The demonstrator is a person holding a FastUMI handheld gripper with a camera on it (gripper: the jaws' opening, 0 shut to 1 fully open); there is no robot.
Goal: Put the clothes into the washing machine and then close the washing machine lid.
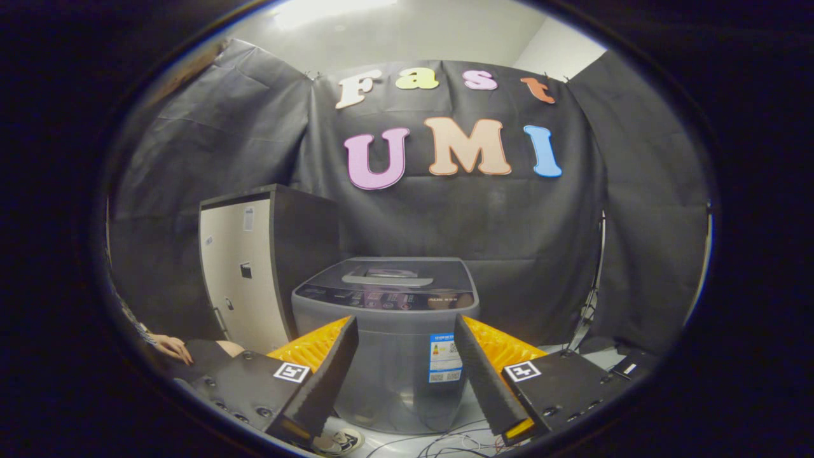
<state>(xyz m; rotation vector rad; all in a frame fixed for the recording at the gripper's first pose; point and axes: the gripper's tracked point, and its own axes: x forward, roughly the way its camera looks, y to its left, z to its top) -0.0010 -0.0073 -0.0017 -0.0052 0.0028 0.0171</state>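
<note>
A grey top-loading washing machine [397,337] stands on the floor straight ahead, beyond my fingers. Its dark lid [388,277] lies flat and shut, with a handle across the top. My gripper [404,331] is open, held well back from the machine, with nothing between its two black fingers [331,375]. The fingers frame the machine's front wall.
A tall beige cabinet [245,273] with a dark side stands just left of the machine. A person's hand [170,346] rests low at the left. Cables [445,442] lie on the pale floor under the machine. A stand pole [594,292] rises at the right.
</note>
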